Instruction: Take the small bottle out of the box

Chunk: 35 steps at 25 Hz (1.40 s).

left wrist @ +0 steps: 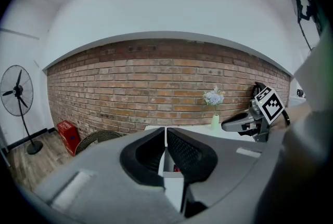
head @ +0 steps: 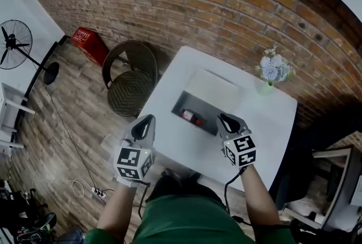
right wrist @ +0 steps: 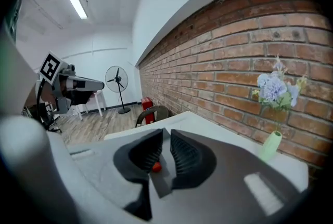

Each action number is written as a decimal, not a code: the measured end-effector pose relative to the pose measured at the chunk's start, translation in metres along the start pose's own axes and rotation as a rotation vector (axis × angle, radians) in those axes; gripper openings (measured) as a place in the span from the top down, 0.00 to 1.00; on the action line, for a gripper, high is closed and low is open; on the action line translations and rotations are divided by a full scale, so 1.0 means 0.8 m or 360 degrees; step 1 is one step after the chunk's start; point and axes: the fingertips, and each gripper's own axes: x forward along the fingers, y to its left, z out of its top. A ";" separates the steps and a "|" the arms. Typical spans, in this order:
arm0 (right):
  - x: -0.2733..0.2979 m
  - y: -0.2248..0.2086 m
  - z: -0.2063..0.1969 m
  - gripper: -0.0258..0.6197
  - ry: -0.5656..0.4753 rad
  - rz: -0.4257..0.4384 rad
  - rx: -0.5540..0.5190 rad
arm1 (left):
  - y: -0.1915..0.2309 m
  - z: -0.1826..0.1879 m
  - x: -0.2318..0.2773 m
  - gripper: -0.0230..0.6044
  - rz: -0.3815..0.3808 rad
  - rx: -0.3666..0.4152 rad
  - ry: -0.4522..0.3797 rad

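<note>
Lying in open white box (head: 215, 90): small dark red-capped bottle (head: 191, 117), likely light, rigid, slippery; grasp mid-body; left gripper (head: 148, 119) shut, empty; right gripper (head: 225, 119) slightly parted, empty.

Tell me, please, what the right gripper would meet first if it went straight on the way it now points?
Most likely the open box, where the red-capped small bottle shows between the slightly parted jaws of the right gripper. Nothing stands nearer, though depth is hard to judge.
</note>
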 end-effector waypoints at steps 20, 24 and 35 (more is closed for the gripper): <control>0.091 0.007 -0.101 0.80 0.0686 0.0272 0.0222 | -0.015 -0.109 0.143 0.94 -0.0743 0.0175 0.0446; 0.105 0.008 -0.116 0.78 0.0878 0.0330 0.0155 | -0.019 -0.137 0.151 0.74 -0.0903 0.0232 0.0552; 0.147 0.034 -0.151 0.75 0.1206 0.0494 0.0072 | -0.002 -0.152 0.167 0.68 -0.1135 0.0302 0.0627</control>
